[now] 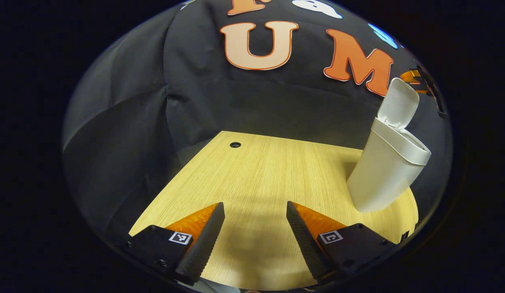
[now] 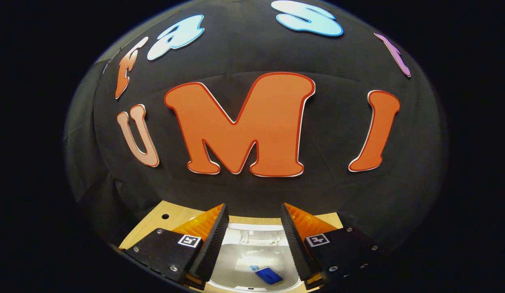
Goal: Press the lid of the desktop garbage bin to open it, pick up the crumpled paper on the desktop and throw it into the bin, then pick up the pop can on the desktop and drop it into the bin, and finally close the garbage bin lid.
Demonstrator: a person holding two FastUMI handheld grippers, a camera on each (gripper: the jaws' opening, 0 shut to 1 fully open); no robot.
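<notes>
Bin [image 1: 388, 167] is standing at the right of the left gripper view, on the wooden surface [image 1: 252, 175], and its lid [image 1: 398, 103] is tipping up and back — open. In the right gripper view the right claw [image 2: 252, 240] is hovering directly over the bin's mouth, fingers spread wide, gripping nothing; low in the frame, down inside, something blue [image 2: 268, 275] is lying, looking to me like the can, though I cannot be sure. No paper ball is catching my eye. The left claw [image 1: 255, 234] is hanging over bare surface at bottom centre, spread wide too, carrying nothing. My read: the dropping-in is wrapping up — closing that lid is looking like what remains.
</notes>
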